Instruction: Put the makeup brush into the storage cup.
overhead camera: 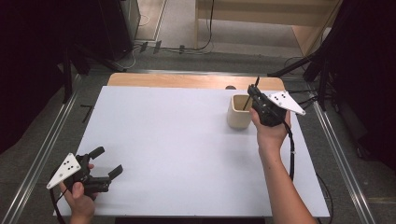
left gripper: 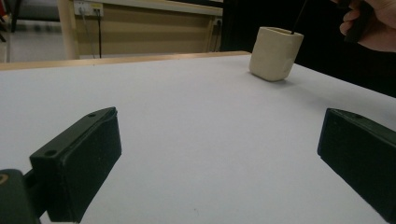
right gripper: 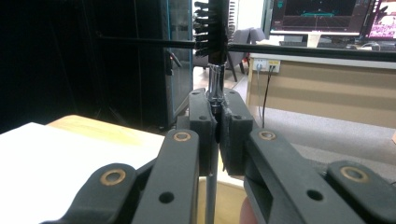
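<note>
A cream cup stands on the white table at the far right, also seen as the cup in the left gripper view. My right gripper hovers just above the cup's right rim, shut on a thin black brush whose lower end slants down into the cup. In the right gripper view the jaws of that gripper clamp the brush's metal collar, with black bristles above. My left gripper rests near the front left corner, open, with nothing between its fingers.
A wooden strip runs along the table's far edge. Metal rails flank both sides. Black stands and cables crowd the far right. The hand on the right gripper shows beside the cup.
</note>
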The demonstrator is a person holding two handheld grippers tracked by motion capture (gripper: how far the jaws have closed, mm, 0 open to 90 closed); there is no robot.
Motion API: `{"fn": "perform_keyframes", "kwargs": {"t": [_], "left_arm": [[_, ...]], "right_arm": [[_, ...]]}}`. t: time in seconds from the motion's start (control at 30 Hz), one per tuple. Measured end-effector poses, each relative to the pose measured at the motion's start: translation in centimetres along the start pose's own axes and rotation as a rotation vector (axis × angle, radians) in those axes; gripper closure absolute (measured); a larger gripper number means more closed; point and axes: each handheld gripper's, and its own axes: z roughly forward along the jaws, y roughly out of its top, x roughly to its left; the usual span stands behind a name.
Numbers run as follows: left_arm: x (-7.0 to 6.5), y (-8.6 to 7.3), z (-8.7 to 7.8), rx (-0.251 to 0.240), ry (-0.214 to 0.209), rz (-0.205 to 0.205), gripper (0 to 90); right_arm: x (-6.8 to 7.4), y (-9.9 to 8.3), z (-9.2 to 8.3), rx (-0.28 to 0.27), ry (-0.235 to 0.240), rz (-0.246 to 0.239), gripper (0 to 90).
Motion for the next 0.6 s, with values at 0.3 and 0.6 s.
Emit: {"fn": "perform_keyframes", "kwargs": {"t": [0.3,0.6], "left_arm": [[0.0,0.0,0.0,0.002,-0.002,0.001,0.1],[0.0,0.0,0.0,0.004,-0.002,0.001,0.1]], "right_arm": [[-0.5,-0.9,0.6,0.031,-0.01,0.013,86.8],[-0.9,-2.3,1.1,0.072,-0.02,0.027,86.8]]}}
